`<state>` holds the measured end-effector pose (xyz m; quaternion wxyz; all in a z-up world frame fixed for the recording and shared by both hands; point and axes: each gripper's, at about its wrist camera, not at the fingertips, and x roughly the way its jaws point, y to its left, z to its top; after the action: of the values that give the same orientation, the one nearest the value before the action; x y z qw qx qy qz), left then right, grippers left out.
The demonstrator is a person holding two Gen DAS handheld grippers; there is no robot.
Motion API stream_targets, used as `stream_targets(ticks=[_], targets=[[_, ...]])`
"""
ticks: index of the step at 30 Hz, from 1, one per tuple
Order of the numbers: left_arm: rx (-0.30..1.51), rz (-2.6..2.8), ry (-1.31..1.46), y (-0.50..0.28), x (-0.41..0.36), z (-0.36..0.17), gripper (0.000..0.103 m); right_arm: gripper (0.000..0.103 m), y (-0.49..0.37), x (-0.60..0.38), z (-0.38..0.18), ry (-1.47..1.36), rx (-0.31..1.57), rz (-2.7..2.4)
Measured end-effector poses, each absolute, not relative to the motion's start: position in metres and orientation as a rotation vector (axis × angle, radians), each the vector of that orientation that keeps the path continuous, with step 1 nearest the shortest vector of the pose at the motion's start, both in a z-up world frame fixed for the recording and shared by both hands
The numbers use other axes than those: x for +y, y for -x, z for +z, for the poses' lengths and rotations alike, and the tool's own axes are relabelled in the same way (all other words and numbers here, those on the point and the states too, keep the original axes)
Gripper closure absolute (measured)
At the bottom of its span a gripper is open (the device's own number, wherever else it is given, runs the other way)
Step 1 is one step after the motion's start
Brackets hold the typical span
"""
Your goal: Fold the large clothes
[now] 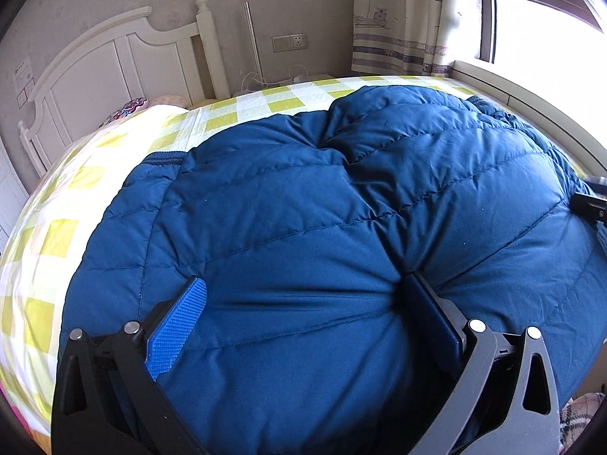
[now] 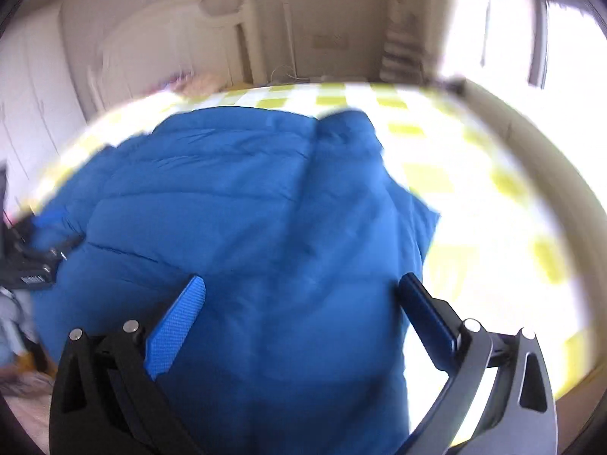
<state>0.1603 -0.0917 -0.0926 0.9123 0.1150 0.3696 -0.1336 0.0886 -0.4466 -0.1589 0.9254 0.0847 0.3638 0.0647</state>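
The bed [image 1: 45,235], under a yellow-and-white checked sheet, carries the blue padded coat [image 1: 303,197], which lies spread across its middle, puffy and quilted. Behind the coat stands the white headboard [image 1: 110,64]. The left gripper [image 1: 303,295] presses down on the coat's near part, jaws spread wide, one finger sunk in a crease. The right gripper [image 2: 303,292] (view blurred) hangs over the coat, jaws likewise apart.

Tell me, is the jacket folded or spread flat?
Folded, at least partly: the jacket lies bunched in puffy overlapping layers on the bed.
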Motion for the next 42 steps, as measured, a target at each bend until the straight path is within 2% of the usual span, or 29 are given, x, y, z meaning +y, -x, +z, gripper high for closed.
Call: stream_targets(ticks=[3,7,10,14,15,17,24,28,33,37,42], targets=[[0.761,-0.274,-0.238,-0.161,-0.093,-0.093,0.004,0.003,-0.084,-0.456,-0.168,-0.255,0.733,0.145],[0.761,-0.273,-0.241,-0.162,-0.093,-0.093,0.004,0.007,-0.067,-0.419,-0.139,-0.062,0.635,0.044],[0.760,-0.272,-0.242,-0.162,-0.093,-0.094,0.004,0.007,-0.049,-0.378,-0.121,0.021,0.544,0.191],[0.757,-0.274,-0.240,-0.162,-0.093,-0.094,0.004,0.006,-0.059,-0.331,-0.146,0.171,0.640,0.272],[0.756,-0.275,-0.238,-0.162,-0.092,-0.094,0.004,0.002,-0.063,-0.330,-0.156,0.160,0.627,0.263],[0.758,-0.273,-0.238,-0.161,-0.091,-0.093,0.004,0.002,-0.064,-0.333,-0.161,0.140,0.595,0.279],[0.714,-0.233,-0.104,-0.131,-0.039,-0.068,0.004,0.002,-0.070,-0.340,-0.157,0.128,0.616,0.287],[0.761,-0.170,-0.111,-0.134,0.000,-0.093,0.004,0.002,-0.063,-0.341,-0.157,0.119,0.608,0.285],[0.733,-0.129,-0.155,-0.135,-0.003,-0.100,0.004,0.003,-0.059,-0.336,-0.144,0.090,0.650,0.260],[0.734,-0.124,-0.151,-0.138,-0.006,-0.102,0.004,0.003,-0.038,-0.318,-0.121,0.130,0.554,0.308],[0.724,-0.127,-0.145,-0.138,-0.006,-0.103,0.004,0.002,-0.047,-0.274,-0.153,0.249,0.600,0.342]])
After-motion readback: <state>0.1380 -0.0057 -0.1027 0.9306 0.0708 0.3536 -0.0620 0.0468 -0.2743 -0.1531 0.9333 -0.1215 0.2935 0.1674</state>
